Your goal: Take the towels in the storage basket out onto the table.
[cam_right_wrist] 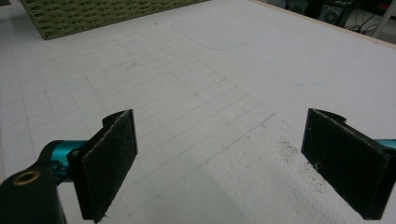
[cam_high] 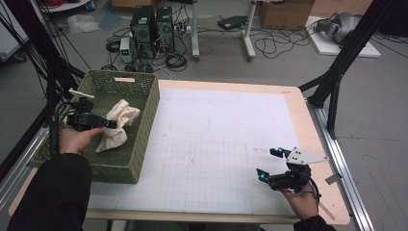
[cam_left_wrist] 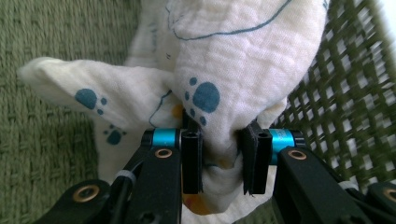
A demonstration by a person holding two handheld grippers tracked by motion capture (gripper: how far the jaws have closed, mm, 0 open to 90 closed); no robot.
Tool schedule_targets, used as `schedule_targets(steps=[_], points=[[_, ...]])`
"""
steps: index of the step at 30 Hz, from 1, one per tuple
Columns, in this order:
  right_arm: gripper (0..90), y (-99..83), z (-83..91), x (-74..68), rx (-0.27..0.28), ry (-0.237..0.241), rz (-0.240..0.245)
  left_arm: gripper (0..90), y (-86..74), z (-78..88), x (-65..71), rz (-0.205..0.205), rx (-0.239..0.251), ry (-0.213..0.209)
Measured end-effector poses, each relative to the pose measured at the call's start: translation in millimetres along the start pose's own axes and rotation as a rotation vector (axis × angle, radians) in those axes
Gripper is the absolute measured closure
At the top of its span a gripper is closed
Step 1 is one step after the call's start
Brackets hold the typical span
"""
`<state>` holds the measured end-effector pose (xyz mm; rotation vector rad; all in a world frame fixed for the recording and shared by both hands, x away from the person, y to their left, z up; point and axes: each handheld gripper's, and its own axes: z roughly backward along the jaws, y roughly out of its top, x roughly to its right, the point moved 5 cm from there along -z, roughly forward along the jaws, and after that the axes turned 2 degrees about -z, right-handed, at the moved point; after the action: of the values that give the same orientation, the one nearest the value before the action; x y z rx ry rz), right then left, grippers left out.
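High view: cloth (cam_high: pixel 118 122) inside basket (cam_high: pixel 144 120)

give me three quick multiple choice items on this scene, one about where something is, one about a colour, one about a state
1. Where is the cream muslin cloth?
A. inside the green woven basket
B. on the white gridded mat
C. on the floor

2. What colour are the paw prints on the cloth?
A. red
B. blue
C. black

3. How do the jaws of the right gripper stand?
A. shut on the cloth
B. shut on nothing
C. open with nothing between them

Answers:
1 A, the high view shows the cloth within the basket walls, pinched by the left gripper.
2 B, the left gripper view shows blue paws.
3 C, the right gripper view shows wide-apart pads over bare mat.
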<state>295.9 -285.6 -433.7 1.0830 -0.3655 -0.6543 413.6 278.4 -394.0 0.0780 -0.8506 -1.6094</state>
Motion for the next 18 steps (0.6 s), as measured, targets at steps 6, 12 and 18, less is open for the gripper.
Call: schedule_targets(steps=[6, 12, 18], points=[[9.8, 0.3, 0.3, 0.4, 0.002, -0.001, 0.003, 73.2, 5.4, 6.1, 4.2, 0.088, 0.124, -0.109], [9.8, 1.1, 2.1, 1.6, 0.011, -0.004, -0.009, 73.2, 9.1, 9.3, 9.4, 0.137, 0.191, -0.185], [9.8, 1.2, 2.2, 0.9, 0.008, -0.001, -0.010, 73.2, 13.4, 13.5, 14.5, 0.174, 0.276, -0.268]])
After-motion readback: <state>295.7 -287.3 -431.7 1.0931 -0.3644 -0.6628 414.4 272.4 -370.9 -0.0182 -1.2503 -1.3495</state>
